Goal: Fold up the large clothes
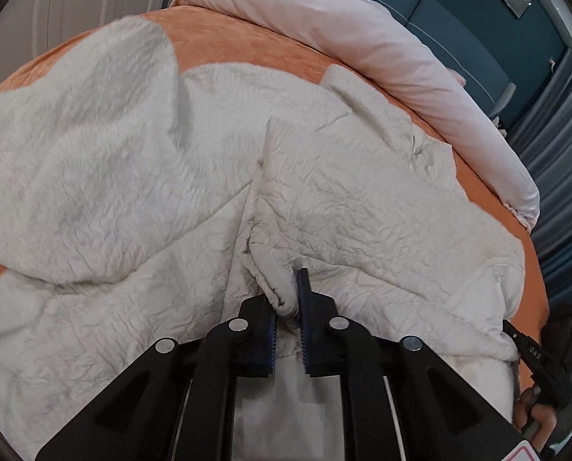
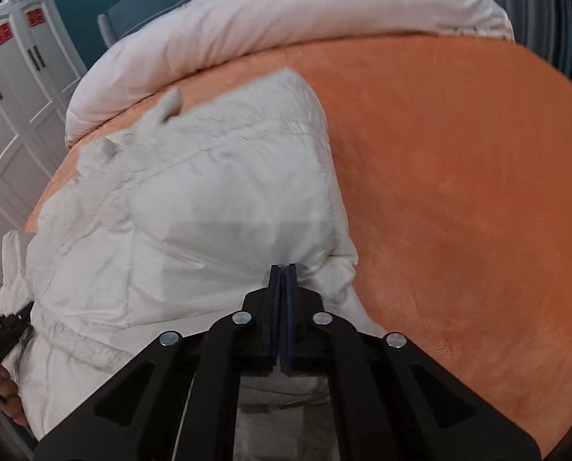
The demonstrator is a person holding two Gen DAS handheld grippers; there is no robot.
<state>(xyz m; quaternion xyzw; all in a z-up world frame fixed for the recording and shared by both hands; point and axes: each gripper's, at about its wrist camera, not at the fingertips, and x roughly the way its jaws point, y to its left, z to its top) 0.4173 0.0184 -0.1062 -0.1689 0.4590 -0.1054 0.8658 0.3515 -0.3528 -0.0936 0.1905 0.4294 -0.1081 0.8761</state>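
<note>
Here the white coat (image 1: 343,199) is lying spread on the orange bedspread (image 2: 459,192), running away from both grippers toward the rolled quilt (image 1: 382,50), the left gripper (image 1: 288,299) pinching a ridge of its near edge while the right gripper (image 2: 282,269) is clamping the near corner with jaws nearly touching.

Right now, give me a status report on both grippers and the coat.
Left gripper shut on white coat fabric. Right gripper shut at the coat's edge. Coat on orange bedspread, pink duvet beyond.
</note>
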